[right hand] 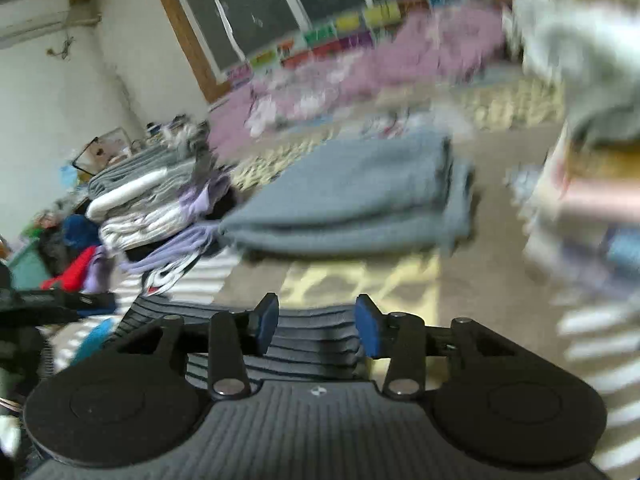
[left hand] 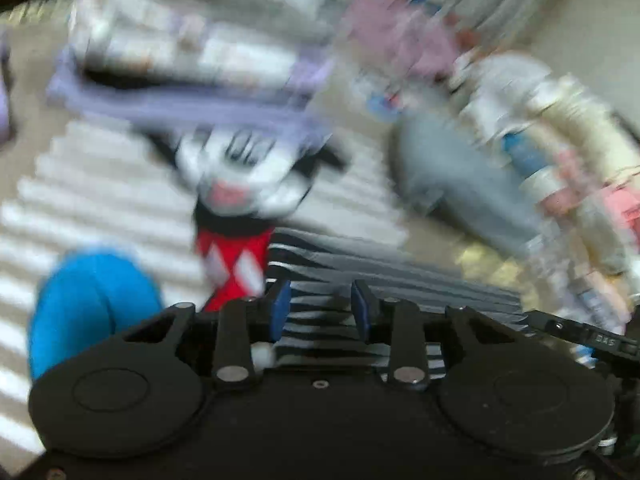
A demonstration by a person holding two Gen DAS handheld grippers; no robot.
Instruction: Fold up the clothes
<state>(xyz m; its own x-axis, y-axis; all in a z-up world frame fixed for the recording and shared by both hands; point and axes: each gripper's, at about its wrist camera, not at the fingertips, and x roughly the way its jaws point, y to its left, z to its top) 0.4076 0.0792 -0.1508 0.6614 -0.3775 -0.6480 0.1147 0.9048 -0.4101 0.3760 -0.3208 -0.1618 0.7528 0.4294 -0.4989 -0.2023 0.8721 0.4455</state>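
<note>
- Two tongs are seen, both with jaws set apart: left tongs (left hand: 320, 312) and right tongs (right hand: 316, 324); the dark grey striped knit garment (right hand: 312, 336) runs between the blue pads of each, but whether it is pinched cannot be told.
- The striped garment is spread low, just ahead of both tongs, over a white-and-grey striped cloth (left hand: 100, 200).
- A folded grey-blue garment (right hand: 352, 196) lies beyond; a stack of folded lilac and white clothes (right hand: 160, 208) sits to its left.
- Heavy motion blur noted in both views.
- Risk: with the jaws this open, the knit could slip out during a lift.
- Risk: the cartoon-print cloth (left hand: 240, 176) lies near and could be snagged.
</note>
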